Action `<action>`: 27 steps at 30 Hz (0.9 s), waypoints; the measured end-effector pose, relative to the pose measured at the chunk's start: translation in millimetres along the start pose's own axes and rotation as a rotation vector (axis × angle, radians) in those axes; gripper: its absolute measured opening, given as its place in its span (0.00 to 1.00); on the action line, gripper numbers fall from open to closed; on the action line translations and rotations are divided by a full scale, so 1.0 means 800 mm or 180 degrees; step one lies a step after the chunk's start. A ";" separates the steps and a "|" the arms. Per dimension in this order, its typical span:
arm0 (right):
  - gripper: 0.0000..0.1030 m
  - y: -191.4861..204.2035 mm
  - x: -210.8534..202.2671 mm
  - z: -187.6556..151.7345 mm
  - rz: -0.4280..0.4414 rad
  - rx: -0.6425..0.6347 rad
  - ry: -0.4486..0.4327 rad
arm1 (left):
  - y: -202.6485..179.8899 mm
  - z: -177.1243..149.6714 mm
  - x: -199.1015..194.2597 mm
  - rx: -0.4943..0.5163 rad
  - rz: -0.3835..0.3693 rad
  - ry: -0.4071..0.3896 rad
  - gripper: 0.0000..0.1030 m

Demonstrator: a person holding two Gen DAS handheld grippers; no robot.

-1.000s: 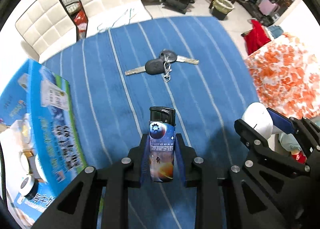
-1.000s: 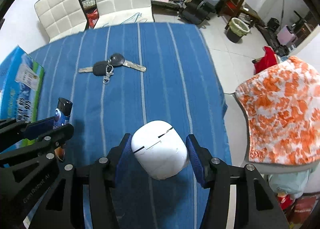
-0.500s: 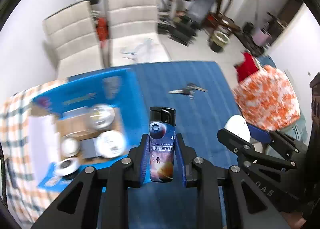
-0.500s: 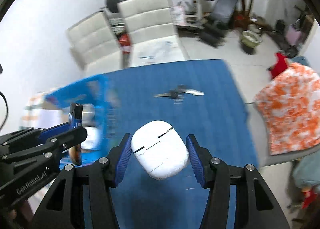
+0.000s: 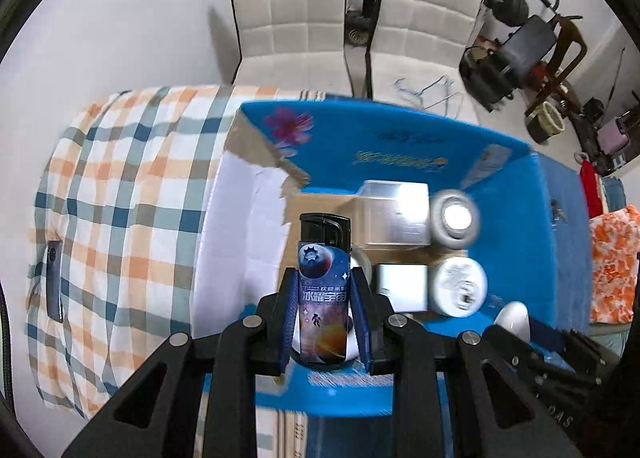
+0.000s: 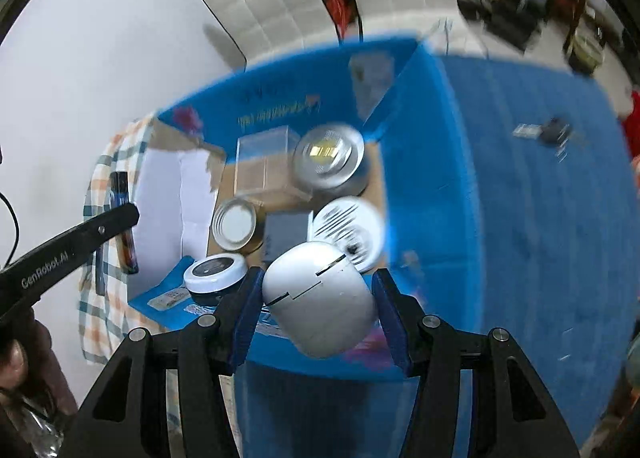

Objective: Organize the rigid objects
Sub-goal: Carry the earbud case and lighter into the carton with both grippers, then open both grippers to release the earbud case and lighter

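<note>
Left view: my left gripper [image 5: 325,322] is clamped tight on a slim glossy lighter [image 5: 324,298], upright over the blue cardboard box [image 5: 400,138]. Right view: my right gripper [image 6: 320,306], half-open, squeezes a smooth white rounded case [image 6: 320,298] above the box's round tins [image 6: 328,162].

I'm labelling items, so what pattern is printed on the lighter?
A space scene on the lighter: planets, stars and an astronaut on dark blue-purple, under a black cap. Left wrist view shows it best.
</note>
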State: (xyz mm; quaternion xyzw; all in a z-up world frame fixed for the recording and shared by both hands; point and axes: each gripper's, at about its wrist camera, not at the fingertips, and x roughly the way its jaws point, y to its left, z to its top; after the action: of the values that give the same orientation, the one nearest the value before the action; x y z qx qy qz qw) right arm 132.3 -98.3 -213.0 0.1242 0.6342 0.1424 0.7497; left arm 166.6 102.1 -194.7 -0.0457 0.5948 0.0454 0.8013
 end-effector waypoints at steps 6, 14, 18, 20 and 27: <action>0.56 0.004 0.052 0.006 -0.0164 0.0051 0.0180 | 0.017 0.000 0.058 -0.0023 0.0029 0.0248 0.22; 0.56 0.008 0.083 0.005 -0.0286 -0.0031 0.0368 | 0.018 -0.012 0.075 -0.0085 -0.0040 0.0411 0.23; 0.57 0.008 0.086 0.004 -0.0303 -0.0012 0.0423 | 0.016 -0.013 0.063 -0.0059 0.0016 0.0372 0.23; 0.57 0.012 0.081 0.003 -0.0330 -0.0064 0.0388 | 0.015 -0.014 0.051 -0.0043 0.0028 0.0314 0.23; 0.83 0.028 0.041 0.006 -0.0380 -0.0195 0.0212 | 0.019 -0.015 0.003 -0.0103 0.0014 0.0069 0.81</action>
State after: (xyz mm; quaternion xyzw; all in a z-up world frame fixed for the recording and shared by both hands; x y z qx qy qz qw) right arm 140.5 -65.0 -234.0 0.0584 0.6605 0.1208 0.7388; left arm 154.2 115.4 -201.1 -0.0578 0.6028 0.0563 0.7938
